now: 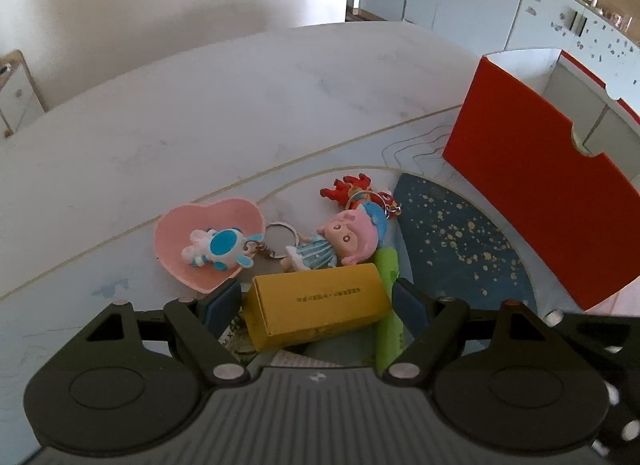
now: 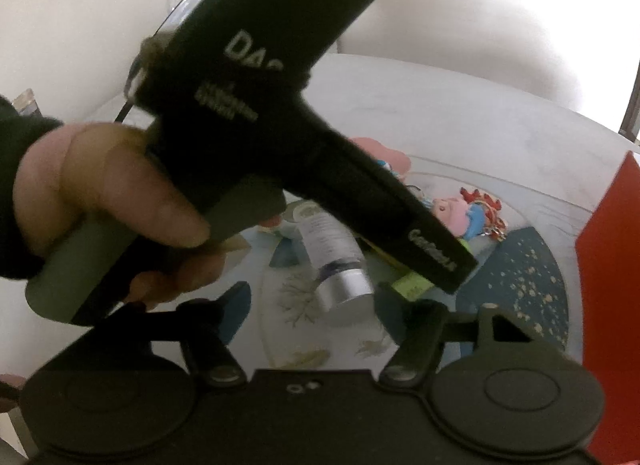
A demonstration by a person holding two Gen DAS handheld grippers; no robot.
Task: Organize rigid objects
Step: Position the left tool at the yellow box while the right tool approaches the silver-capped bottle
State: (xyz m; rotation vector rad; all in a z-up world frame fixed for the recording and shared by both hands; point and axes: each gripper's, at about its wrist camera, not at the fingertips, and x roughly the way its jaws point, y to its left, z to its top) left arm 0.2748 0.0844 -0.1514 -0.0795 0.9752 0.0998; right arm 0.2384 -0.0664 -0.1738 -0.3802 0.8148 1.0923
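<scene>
My left gripper (image 1: 316, 297) is open, its jaws on either side of a yellow cardboard box (image 1: 318, 311) without touching it. A green tube (image 1: 389, 305) lies right of the box. Beyond are a pink-haired doll keychain (image 1: 340, 239), a red figure keychain (image 1: 350, 187) and a pink heart dish (image 1: 208, 243) holding a white-and-blue toy (image 1: 218, 247). My right gripper (image 2: 316, 305) is open above a silver-capped white tube (image 2: 334, 261). The left gripper's body and the hand holding it (image 2: 112, 189) hide much of the right wrist view.
An open red box (image 1: 540, 193) with a white inside stands at the right, also in the right wrist view (image 2: 612, 285). A dark blue speckled mat (image 1: 460, 241) lies beside it on the white marble table (image 1: 240, 105). White cabinets stand behind.
</scene>
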